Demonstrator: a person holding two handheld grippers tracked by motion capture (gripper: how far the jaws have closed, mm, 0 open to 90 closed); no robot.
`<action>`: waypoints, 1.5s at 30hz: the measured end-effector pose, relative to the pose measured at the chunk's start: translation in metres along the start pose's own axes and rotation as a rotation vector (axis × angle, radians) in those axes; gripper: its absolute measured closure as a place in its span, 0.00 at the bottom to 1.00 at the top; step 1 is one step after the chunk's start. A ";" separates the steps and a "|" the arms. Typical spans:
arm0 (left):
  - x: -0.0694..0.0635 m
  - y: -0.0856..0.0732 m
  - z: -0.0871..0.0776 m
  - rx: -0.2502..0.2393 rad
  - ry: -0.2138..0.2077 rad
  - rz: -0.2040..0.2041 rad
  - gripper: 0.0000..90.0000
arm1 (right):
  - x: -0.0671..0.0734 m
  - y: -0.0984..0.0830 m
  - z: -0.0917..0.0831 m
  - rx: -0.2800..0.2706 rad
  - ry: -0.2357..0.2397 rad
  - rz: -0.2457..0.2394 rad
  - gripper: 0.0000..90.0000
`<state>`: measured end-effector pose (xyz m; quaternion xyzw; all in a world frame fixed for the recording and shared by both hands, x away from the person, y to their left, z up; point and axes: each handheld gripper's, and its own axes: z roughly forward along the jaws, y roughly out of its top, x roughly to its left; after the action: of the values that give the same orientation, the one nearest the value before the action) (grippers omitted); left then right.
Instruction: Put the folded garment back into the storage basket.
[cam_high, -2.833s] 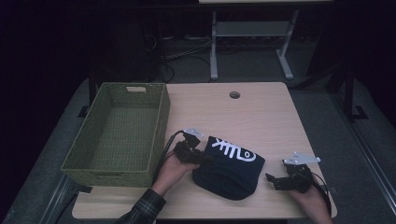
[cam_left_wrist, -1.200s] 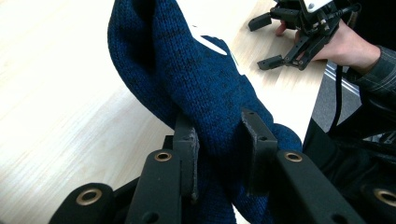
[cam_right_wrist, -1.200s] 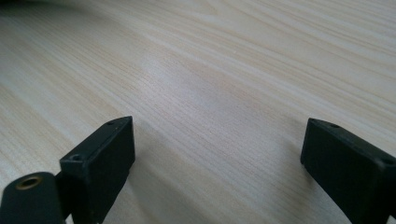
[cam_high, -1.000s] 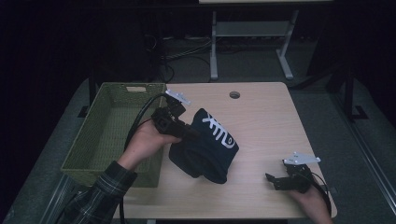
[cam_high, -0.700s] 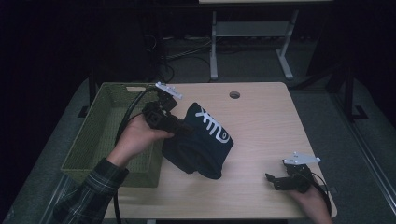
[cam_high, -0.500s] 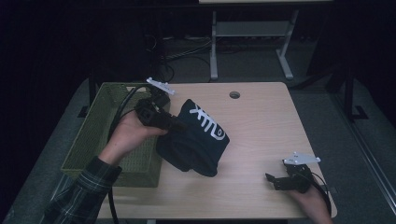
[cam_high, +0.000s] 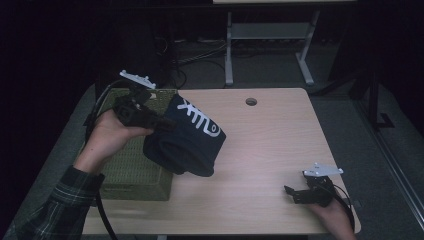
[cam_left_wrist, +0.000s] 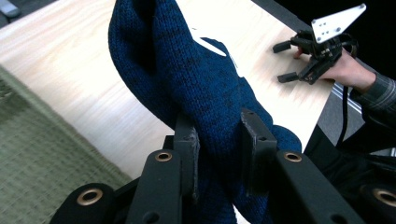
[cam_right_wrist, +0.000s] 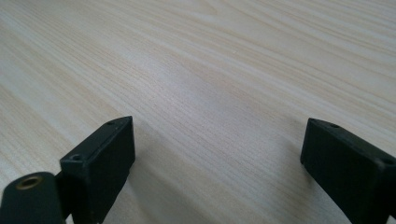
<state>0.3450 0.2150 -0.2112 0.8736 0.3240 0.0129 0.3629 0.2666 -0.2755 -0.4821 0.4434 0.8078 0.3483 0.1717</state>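
A folded dark blue knit garment (cam_high: 187, 137) with white lettering hangs in the air, partly over the right rim of the green woven basket (cam_high: 132, 172). My left gripper (cam_high: 162, 122) is shut on its upper left edge. In the left gripper view the two jaws pinch the blue knit (cam_left_wrist: 205, 93) between the pads (cam_left_wrist: 254, 144). My right gripper (cam_high: 292, 194) rests on the table near the front right corner. Its jaws stand wide apart over bare wood (cam_right_wrist: 215, 126), with nothing between them.
The light wooden table (cam_high: 270, 150) has a round cable hole (cam_high: 251, 102) near its far edge. The basket sits at the table's left side. A metal stand (cam_high: 270, 40) and cables lie on the dark floor behind. Across the table, the left gripper view shows the right gripper (cam_left_wrist: 289, 60).
My left gripper has carried the garment up and to the left, from the table's middle to over the basket's edge. The right gripper has stayed in place.
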 end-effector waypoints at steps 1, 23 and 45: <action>0.001 -0.001 -0.003 -0.003 0.005 -0.002 0.79 | 0.000 0.000 0.000 0.000 0.000 0.000 0.11; 0.039 -0.037 -0.082 -0.107 0.130 -0.133 0.80 | 0.000 0.000 0.001 -0.003 -0.006 0.000 0.11; 0.082 -0.075 -0.080 -0.090 0.175 -0.267 0.80 | 0.000 0.001 0.001 -0.001 -0.008 0.007 0.11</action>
<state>0.3474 0.3513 -0.2181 0.8010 0.4669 0.0552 0.3706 0.2674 -0.2752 -0.4821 0.4475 0.8053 0.3478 0.1737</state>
